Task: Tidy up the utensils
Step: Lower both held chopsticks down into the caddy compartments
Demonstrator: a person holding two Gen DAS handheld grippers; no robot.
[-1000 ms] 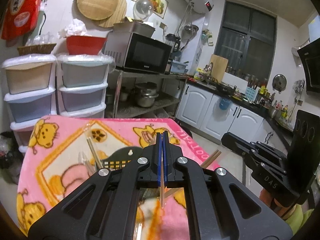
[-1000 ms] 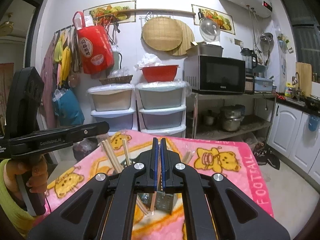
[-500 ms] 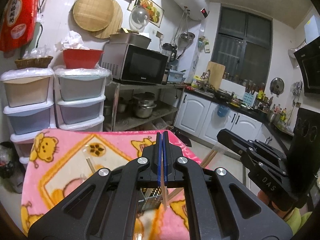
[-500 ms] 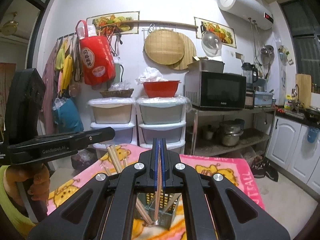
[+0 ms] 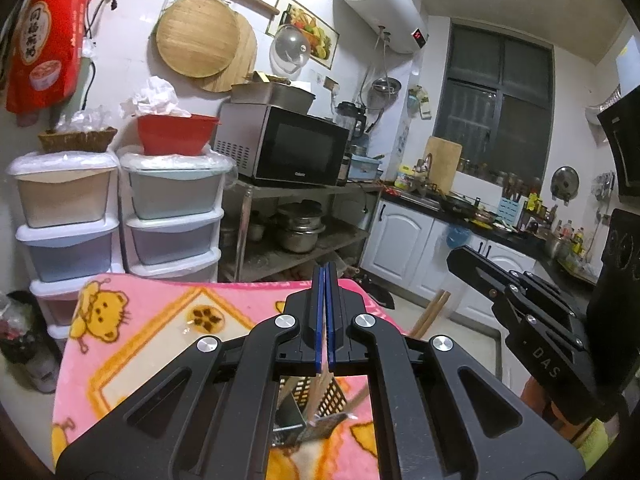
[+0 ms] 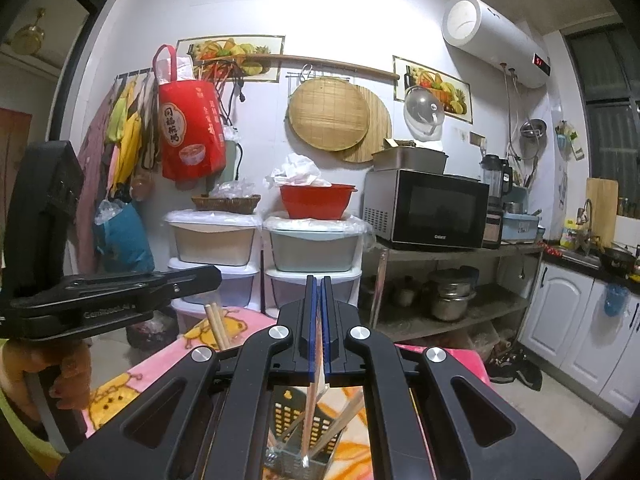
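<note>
Both tools clenched on thin wooden chopsticks: right tool (image 6: 319, 320) held its chopstick (image 6: 308, 420) near-vertical, tip down inside the black perforated metal holder (image 6: 296, 416) directly below; left tool (image 5: 324, 312) likewise above the holder.

"DAS" reads along the right gripper (image 5: 560, 364) at the frame's right edge. "Galanz" sits on the microwave (image 6: 426, 210), centre right. Chinese characters mark the red bag (image 6: 190, 128), upper left; illegible here.
</note>
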